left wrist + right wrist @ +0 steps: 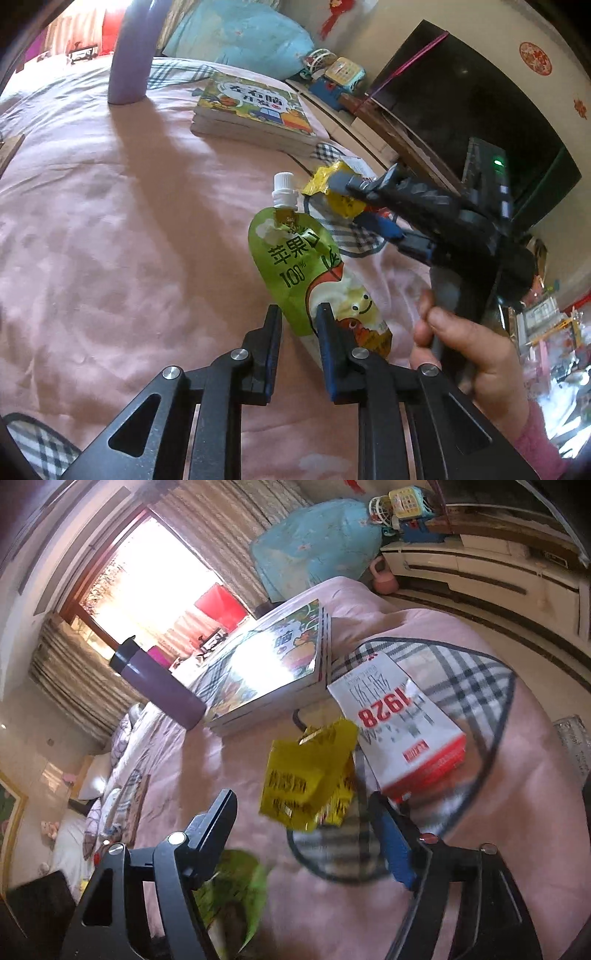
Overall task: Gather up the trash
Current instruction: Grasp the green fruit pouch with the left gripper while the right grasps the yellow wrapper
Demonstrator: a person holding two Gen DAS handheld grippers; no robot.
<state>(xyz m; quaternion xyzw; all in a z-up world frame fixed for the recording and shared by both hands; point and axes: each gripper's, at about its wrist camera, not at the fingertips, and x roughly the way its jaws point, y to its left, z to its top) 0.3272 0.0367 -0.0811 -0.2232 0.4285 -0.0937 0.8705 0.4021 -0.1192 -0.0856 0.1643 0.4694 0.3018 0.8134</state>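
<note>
A green apple-juice pouch [314, 273] with a white cap lies on the pink bedspread [129, 221]. My left gripper [297, 314] is open, its fingers on either side of the pouch's lower end; it also shows blurred green in the right wrist view [236, 882]. A crumpled yellow wrapper [328, 188] lies beyond the pouch, on a plaid bag. My right gripper [351, 201] [306, 805] is open around the yellow wrapper [310, 779], which sits between its fingers. A white and red "1928" carton [399, 731] lies just behind the wrapper.
A stack of children's books [255, 110] [269, 664] and a purple bottle [129, 55] [159, 679] sit farther up the bed. A plaid bag [461, 672] lies under the carton. A TV cabinet [461, 103] with toys stands beyond the bed edge on the right.
</note>
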